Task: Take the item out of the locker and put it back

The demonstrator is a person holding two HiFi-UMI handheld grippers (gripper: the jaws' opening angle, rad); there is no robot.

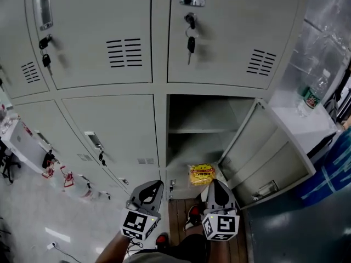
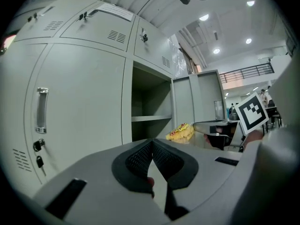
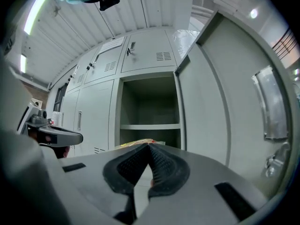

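Closed locker doors (image 1: 109,130) fill the left side. The left gripper (image 1: 153,186), its jaws pressed together on nothing, hangs in front of the post at the left edge of the open locker (image 1: 192,111). A shelf (image 1: 197,129) splits that locker into an upper and a lower compartment. The yellow snack bag (image 1: 201,174) sits at the lower compartment's mouth, with its near edge pinched in the right gripper (image 1: 215,184). The door (image 1: 269,152) is swung wide to the right, so the whole width of the opening is free.

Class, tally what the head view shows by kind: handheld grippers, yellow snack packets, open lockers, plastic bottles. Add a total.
Grippers: 2 (left gripper, right gripper)
Yellow snack packets: 1
Open lockers: 1
Plastic bottles: 1
Total: 5
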